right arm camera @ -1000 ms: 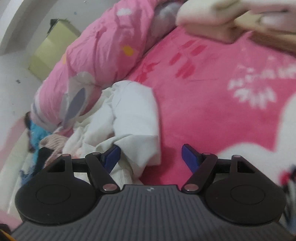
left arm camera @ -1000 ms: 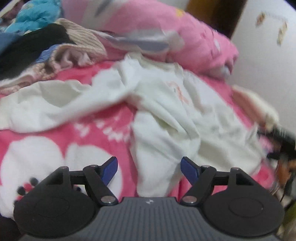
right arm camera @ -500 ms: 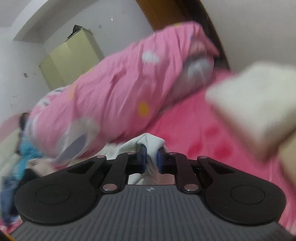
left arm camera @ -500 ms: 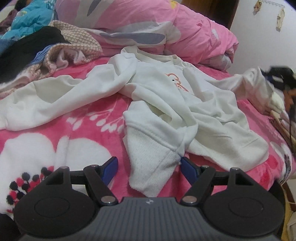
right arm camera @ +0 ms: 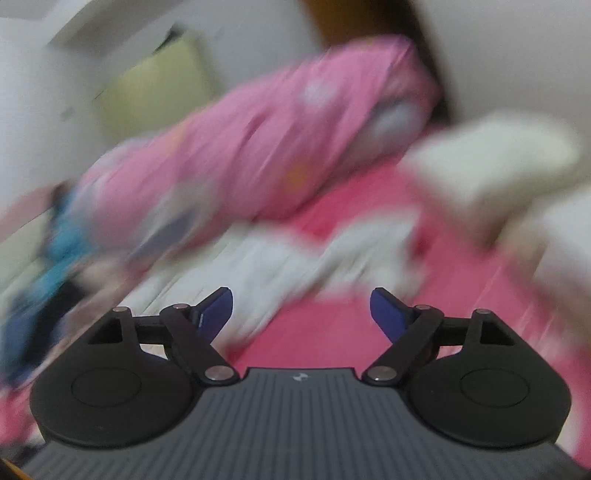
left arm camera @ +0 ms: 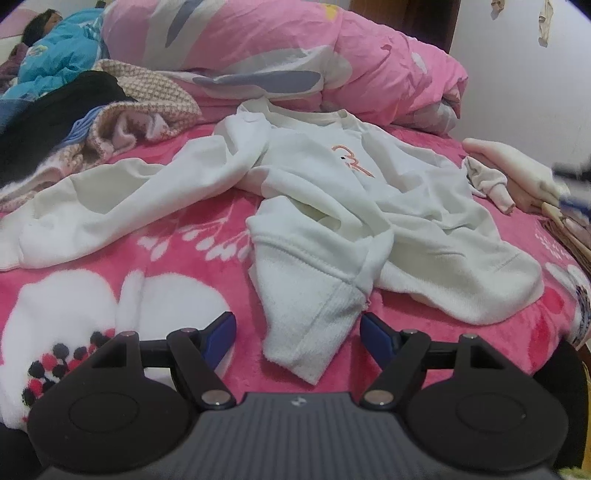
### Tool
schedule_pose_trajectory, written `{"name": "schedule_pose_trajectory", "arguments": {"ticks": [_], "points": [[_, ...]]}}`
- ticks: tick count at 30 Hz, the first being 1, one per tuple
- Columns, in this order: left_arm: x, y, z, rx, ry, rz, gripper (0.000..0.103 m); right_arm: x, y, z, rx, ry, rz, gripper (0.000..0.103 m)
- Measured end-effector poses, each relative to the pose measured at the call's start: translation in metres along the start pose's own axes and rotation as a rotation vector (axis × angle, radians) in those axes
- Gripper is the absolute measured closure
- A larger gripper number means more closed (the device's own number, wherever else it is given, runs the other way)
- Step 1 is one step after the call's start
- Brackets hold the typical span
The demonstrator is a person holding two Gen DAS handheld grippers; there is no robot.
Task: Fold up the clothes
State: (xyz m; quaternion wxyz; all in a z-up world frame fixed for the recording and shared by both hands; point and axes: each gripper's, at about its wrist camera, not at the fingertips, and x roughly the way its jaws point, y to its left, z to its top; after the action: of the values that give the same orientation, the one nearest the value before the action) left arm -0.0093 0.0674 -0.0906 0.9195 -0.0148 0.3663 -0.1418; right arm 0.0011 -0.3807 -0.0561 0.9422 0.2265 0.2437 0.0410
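white sweatshirt (left arm camera: 354,206) with unreadable orange chest script; left gripper (left arm camera: 297,332) and right gripper (right arm camera: 301,308) fingers wide apart, empty

A rolled pink quilt (left arm camera: 295,55) with grey and white patches lies along the far edge of the bed, on a pink floral blanket (left arm camera: 184,258). Behind its right end stands a dark wooden door (left arm camera: 406,14). In the blurred right wrist view, a yellow-green cabinet (right arm camera: 155,85) stands against the white wall
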Motion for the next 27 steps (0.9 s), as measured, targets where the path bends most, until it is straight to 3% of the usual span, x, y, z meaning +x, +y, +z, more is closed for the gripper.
{"name": "schedule_pose_trajectory", "arguments": {"ticks": [2, 4, 7, 8, 10, 13, 15, 17, 20, 24, 27], "points": [[-0.001, -0.003, -0.001, 0.023, -0.016, 0.015, 0.031, 0.008, 0.012, -0.028, -0.005, 0.098, 0.034, 0.02], [-0.001, -0.008, -0.002, 0.072, -0.036, 0.043, 0.031, 0.018, 0.024, -0.054, -0.046, 0.162, 0.008, 0.02], [0.0, -0.024, -0.003, 0.192, -0.08, 0.114, 0.031, 0.02, 0.042, -0.078, -0.117, 0.142, -0.042, 0.024], [0.001, -0.029, -0.003, 0.232, -0.095, 0.133, 0.03, 0.02, 0.047, -0.082, -0.134, 0.129, -0.046, 0.032], [0.004, -0.041, -0.004, 0.299, -0.12, 0.162, 0.034, 0.019, 0.053, -0.082, -0.144, 0.107, -0.035, 0.06], [0.012, -0.053, -0.007, 0.352, -0.136, 0.193, 0.058, 0.017, 0.055, -0.074, -0.106, 0.085, -0.006, 0.081], [0.015, -0.055, -0.006, 0.34, -0.135, 0.209, 0.086, 0.015, 0.056, -0.068, -0.08, 0.071, 0.013, 0.087], [0.009, -0.044, 0.003, 0.254, -0.13, 0.178, 0.091, 0.014, 0.057, -0.063, -0.054, 0.056, 0.032, 0.088], [-0.008, -0.013, 0.023, 0.047, -0.117, 0.06, 0.092, -0.002, 0.051, -0.039, 0.002, 0.003, 0.073, 0.089], [-0.031, 0.043, 0.044, -0.317, -0.069, -0.228, 0.093, -0.037, 0.03, 0.011, 0.09, -0.082, 0.135, 0.09], [-0.042, 0.071, 0.041, -0.513, -0.017, -0.409, 0.094, -0.056, 0.01, 0.035, 0.158, -0.118, 0.16, 0.09]]}}
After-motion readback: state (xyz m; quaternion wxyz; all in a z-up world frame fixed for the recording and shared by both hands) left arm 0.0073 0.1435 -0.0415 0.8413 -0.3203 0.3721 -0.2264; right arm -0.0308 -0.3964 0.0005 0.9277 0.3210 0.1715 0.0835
